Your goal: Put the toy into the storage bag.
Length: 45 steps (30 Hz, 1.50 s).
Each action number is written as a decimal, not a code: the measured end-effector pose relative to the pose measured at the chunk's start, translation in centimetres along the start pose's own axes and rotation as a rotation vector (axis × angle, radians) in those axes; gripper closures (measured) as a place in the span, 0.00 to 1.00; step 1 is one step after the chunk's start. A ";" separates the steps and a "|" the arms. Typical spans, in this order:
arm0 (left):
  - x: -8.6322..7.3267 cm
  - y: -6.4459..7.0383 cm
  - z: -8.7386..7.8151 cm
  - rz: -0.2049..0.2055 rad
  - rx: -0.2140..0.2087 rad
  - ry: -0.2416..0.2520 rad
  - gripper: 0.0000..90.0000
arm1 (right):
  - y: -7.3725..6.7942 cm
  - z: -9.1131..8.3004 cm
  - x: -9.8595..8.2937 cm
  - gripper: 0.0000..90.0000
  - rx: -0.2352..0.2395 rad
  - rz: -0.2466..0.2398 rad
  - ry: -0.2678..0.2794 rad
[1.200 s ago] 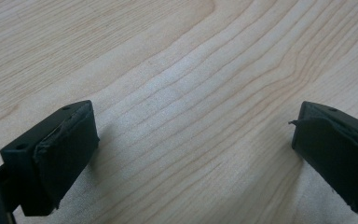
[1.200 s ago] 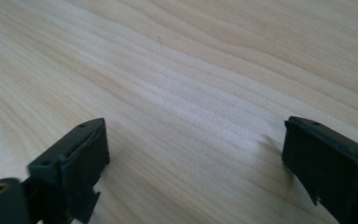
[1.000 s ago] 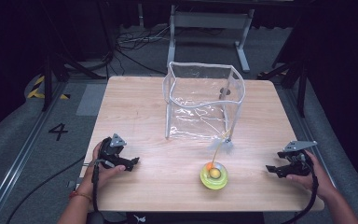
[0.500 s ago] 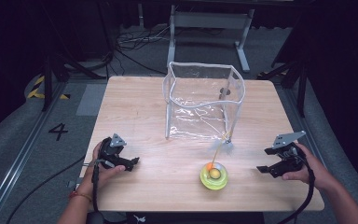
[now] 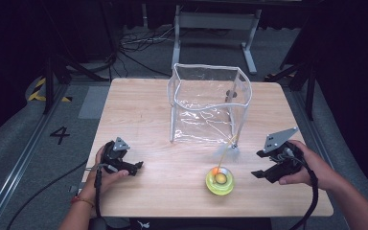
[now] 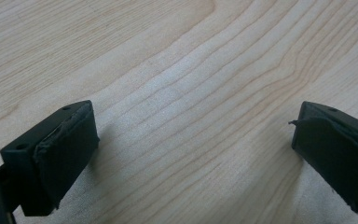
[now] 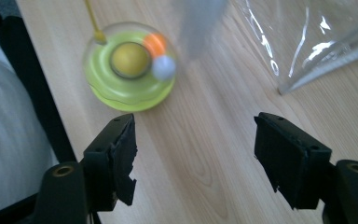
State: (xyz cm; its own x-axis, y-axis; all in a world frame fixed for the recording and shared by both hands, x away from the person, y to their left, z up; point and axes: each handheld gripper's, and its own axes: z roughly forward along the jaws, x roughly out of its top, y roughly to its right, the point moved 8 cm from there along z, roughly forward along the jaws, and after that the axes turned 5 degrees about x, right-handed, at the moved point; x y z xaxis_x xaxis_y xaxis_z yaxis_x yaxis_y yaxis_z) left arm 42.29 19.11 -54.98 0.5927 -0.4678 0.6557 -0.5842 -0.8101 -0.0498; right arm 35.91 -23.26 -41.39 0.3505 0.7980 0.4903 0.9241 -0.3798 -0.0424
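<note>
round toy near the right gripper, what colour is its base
Lime green base on the round toy, with a yellow centre; the right gripper view shows it best.

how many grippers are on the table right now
2. The left gripper sits near the table's front left, jaws open over bare wood. The right gripper is at the front right, jaws open, pointing toward the green toy.

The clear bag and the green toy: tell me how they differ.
The clear bag is see-through and colourless; the green toy is bright lime with a yellow centre and an orange ball. The bag stands tall and boxy with an open top; the toy is a low round dome. The bag sits mid-table; the toy lies nearer the person, close to the right hand-held gripper. Both rest on the wooden table, untouched.
</note>
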 end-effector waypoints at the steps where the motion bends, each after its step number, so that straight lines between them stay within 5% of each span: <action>1: 0.0 0.0 0.0 0.000 0.000 0.000 0.01 | -0.3 0.0 0.4 0.33 0.010 -0.010 -0.009; 10: 0.0 0.0 0.0 0.000 0.000 0.000 0.01 | -2.0 1.4 3.9 0.39 0.049 -0.079 -0.074; 19: 0.0 0.0 0.0 0.000 0.000 0.000 0.01 | -3.4 2.0 6.5 0.44 0.072 -0.125 -0.064; 22: 0.0 0.0 0.0 0.000 0.000 0.000 0.01 | -3.8 2.2 7.3 0.52 0.103 -0.122 -0.053; 35: 0.0 0.0 0.0 0.000 0.000 0.000 0.01 | -4.3 3.5 9.2 0.58 0.132 -0.129 -0.059; 39: 0.0 0.0 0.0 0.000 0.000 0.000 0.01 | -4.4 3.8 9.5 0.66 0.134 -0.124 -0.071; 45: 0.0 0.0 0.0 0.000 0.000 0.000 0.01 | -4.6 3.8 9.6 0.92 0.148 -0.142 -0.089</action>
State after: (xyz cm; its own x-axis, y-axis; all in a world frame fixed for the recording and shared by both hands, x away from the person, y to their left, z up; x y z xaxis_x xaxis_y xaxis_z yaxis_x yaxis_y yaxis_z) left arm 42.29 19.11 -54.98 0.5929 -0.4676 0.6556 -0.5843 -0.8100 -0.0494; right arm 35.58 -12.07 -39.77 0.2215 0.8792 0.4219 0.9750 -0.1935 -0.1089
